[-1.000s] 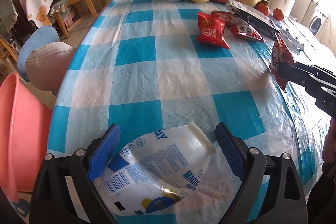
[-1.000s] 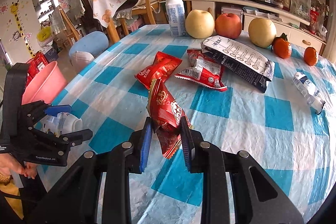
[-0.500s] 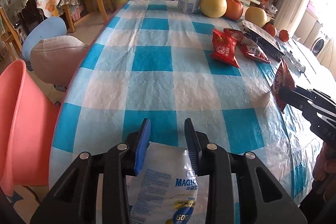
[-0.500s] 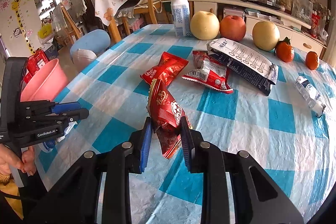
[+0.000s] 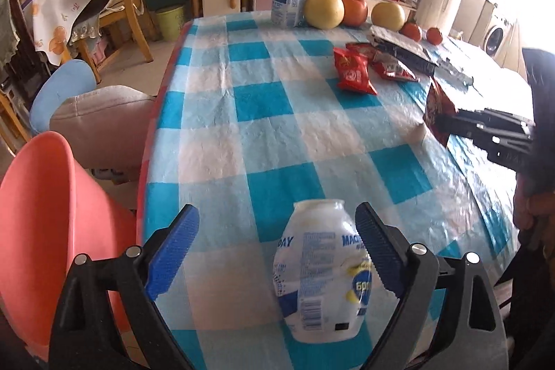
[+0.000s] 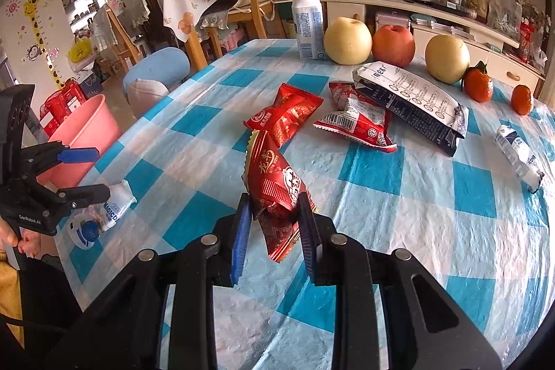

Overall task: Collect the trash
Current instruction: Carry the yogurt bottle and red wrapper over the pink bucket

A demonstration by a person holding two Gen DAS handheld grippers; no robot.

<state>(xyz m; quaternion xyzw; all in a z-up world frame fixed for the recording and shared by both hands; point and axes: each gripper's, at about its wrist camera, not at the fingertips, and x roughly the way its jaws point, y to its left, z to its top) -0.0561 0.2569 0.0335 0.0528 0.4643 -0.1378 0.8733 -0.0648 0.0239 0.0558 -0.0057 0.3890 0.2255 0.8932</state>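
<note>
Left gripper (image 5: pixel 277 248), jaws wide after just opening, straddles a crushed white plastic bottle (image 5: pixel 321 269) lying on the checked tablecloth (image 5: pixel 263 134) near the table edge, pads clear of it. Right gripper (image 6: pixel 274 224) clamps a red snack wrapper (image 6: pixel 274 186) above the cloth. Pink bucket (image 5: pixel 38 231) stands beside the table.

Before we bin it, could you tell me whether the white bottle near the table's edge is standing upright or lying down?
Lying down. The white bottle rests on its side on the checked tablecloth, crumpled, between the open left tongs, whose pads are not pressing it.
</note>
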